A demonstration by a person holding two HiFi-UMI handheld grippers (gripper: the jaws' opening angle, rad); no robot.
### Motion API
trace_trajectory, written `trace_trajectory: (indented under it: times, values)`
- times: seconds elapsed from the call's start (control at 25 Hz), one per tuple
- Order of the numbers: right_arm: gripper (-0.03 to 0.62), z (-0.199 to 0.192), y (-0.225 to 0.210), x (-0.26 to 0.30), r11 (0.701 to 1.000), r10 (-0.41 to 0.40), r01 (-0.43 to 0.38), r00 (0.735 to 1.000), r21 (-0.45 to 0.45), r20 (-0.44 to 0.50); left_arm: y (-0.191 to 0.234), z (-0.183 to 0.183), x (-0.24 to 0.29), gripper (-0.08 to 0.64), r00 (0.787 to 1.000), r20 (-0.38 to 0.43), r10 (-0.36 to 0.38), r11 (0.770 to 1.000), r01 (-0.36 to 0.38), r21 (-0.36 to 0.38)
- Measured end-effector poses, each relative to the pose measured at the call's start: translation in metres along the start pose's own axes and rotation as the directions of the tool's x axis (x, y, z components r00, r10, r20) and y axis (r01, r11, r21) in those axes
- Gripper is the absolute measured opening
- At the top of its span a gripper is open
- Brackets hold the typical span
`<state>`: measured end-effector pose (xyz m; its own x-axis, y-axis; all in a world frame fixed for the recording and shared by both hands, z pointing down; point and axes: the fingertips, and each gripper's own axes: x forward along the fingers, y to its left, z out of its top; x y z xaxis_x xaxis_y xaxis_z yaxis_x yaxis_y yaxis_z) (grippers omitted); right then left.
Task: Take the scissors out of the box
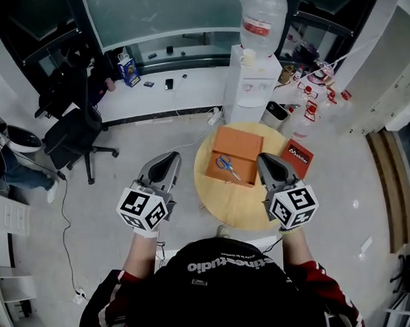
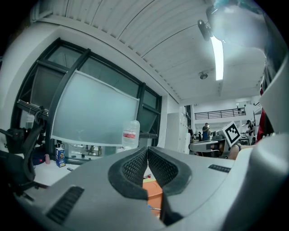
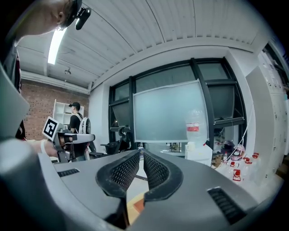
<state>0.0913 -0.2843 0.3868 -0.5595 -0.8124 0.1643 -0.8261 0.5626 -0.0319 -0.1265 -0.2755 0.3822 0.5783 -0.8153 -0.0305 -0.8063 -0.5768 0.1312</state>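
Note:
An orange box (image 1: 216, 177) stands open on a round wooden table (image 1: 234, 207), its lid (image 1: 239, 141) folded back on the far side. Scissors with blue handles (image 1: 227, 165) lie inside it. My left gripper (image 1: 167, 158) hovers shut and empty just off the table's left edge, level with the box. My right gripper (image 1: 264, 159) is shut and empty right beside the box's right side. In the left gripper view the pads (image 2: 135, 168) meet, and a strip of the orange box (image 2: 152, 191) shows below them. In the right gripper view the pads (image 3: 121, 173) stand almost together.
A red booklet (image 1: 297, 157) lies on the table's right edge. A white water dispenser (image 1: 254, 79) with a bottle stands behind the table. An office chair (image 1: 73, 134) is at the left, and a long white counter (image 1: 154, 94) runs along the back.

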Motion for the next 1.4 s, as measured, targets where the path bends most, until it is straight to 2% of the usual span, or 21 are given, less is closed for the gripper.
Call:
trace_trajectory:
  times: [0.2,0.44,0.8,1.04,1.4]
  values:
    - [0.106,-0.008,0.002,0.007,1.0,0.021,-0.022,1.0,-0.005,-0.02,0.001,-0.001,0.001,0.021,1.0,-0.002,-0.004,1.0,0.004,0.012]
    - [0.112,-0.034,0.0,0.02,0.999,0.052,-0.052,0.996,0.002,-0.078,0.004,-0.013,0.004,0.021,1.0,-0.012,0.009,1.0,-0.009,0.006]
    - [0.117,-0.105,-0.023,0.054,0.998,0.07,-0.068,0.971,0.016,-0.23,0.0,-0.026,0.01,0.021,0.999,-0.034,0.027,0.999,-0.026,0.019]
    - [0.117,-0.16,-0.034,0.081,0.995,0.101,-0.1,0.934,0.021,-0.342,0.003,-0.039,0.019,0.021,0.996,-0.064,0.055,0.998,-0.054,0.013]
    - [0.117,-0.261,-0.038,0.121,0.981,0.172,-0.192,0.824,0.02,-0.539,0.005,-0.047,0.021,0.021,0.989,-0.072,0.13,0.991,-0.128,0.026]
